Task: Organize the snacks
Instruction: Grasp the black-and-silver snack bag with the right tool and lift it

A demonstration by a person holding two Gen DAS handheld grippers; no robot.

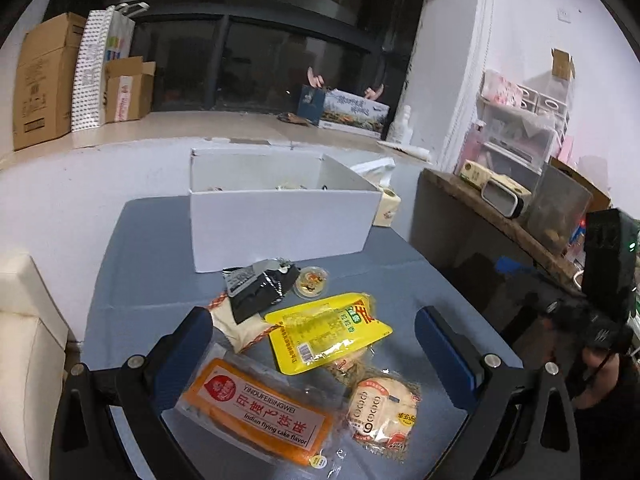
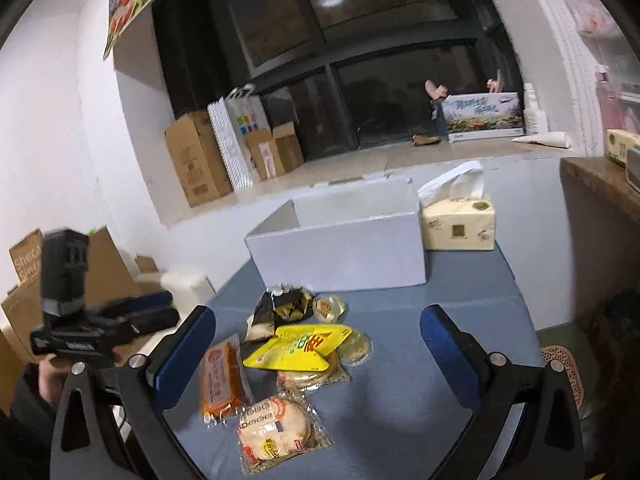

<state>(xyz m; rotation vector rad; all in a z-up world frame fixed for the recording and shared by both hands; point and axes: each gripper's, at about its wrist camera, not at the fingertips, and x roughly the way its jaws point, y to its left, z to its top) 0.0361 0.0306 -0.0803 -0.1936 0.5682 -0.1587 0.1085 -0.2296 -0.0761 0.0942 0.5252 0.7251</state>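
Observation:
A pile of snacks lies on the blue-grey table [image 1: 400,280]: an orange flying-cake pack [image 1: 260,412], a yellow pouch [image 1: 328,330], a round rice-cracker pack [image 1: 382,410], a black packet [image 1: 262,286] and a small jelly cup [image 1: 311,281]. Behind them stands an open white box [image 1: 280,220] with a few items inside. My left gripper [image 1: 316,356] hovers open over the pile. My right gripper [image 2: 320,352] is also open above the same snacks, among them the orange pack [image 2: 220,378], yellow pouch [image 2: 298,346] and rice-cracker pack [image 2: 276,428], before the white box [image 2: 340,248].
A tissue pack [image 2: 460,224] sits beside the box at the right. Cardboard boxes [image 1: 44,84] and a patterned bag stand on the window ledge. A wooden shelf [image 1: 500,216] with clutter is at the right, a cream seat [image 1: 24,340] at the left.

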